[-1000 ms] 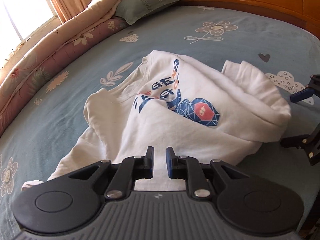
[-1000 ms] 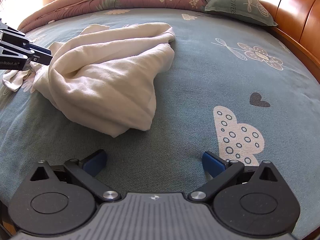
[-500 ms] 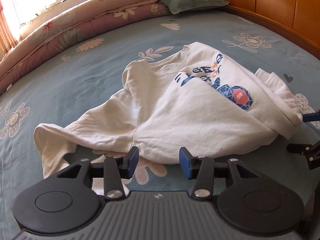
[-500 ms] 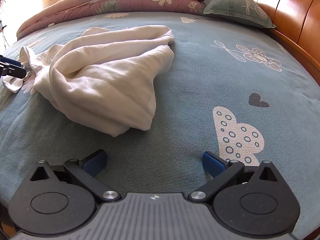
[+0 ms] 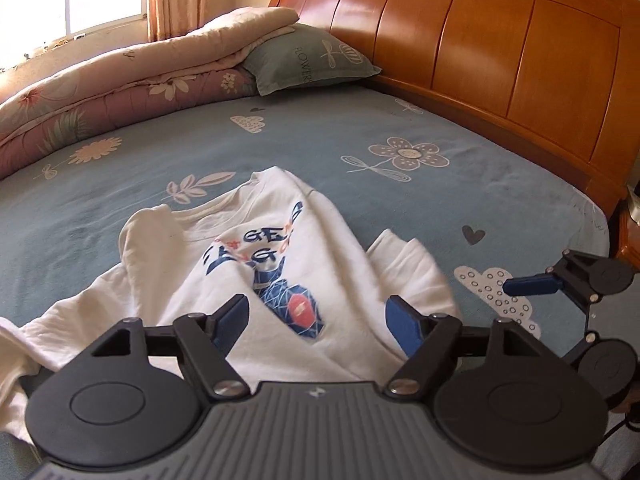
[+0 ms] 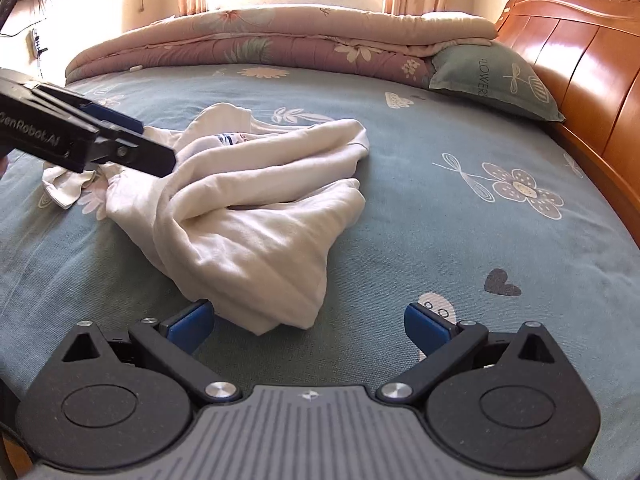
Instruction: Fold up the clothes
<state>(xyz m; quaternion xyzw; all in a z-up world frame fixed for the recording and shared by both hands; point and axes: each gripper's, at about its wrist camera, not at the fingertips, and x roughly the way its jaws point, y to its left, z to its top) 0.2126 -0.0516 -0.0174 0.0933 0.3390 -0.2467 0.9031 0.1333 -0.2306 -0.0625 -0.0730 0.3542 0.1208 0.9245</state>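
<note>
i am working over a wide bed (image 5: pixel 360 140) dressed in a blue flowered sheet, with a wooden headboard (image 5: pixel 500 48) along one side and a rolled quilt (image 6: pixel 280 40) and green pillow (image 5: pixel 304 60) pushed to the far edge, probably to leave the middle free for folding. the white sweatshirt (image 5: pixel 248 264) is lying crumpled in that middle, printed front up, its collar pointing away from me and one sleeve trailing off toward my left; from my right wrist camera it is reading as a bunched heap (image 6: pixel 256 208) with its near corner just ahead of my fingers. it is not yet spread flat, so i am judging the folding barely begun. my left gripper (image 5: pixel 316 316) is hovering over the near hem, its jaws opening, with cloth showing below the gap but neither blue pad pressing on it. my right gripper (image 6: pixel 308 324) is standing spread wide above the sheet beside the heap's corner, pinching nothing. i am guessing both are poised to take fresh holds and pull the garment out flat.
</note>
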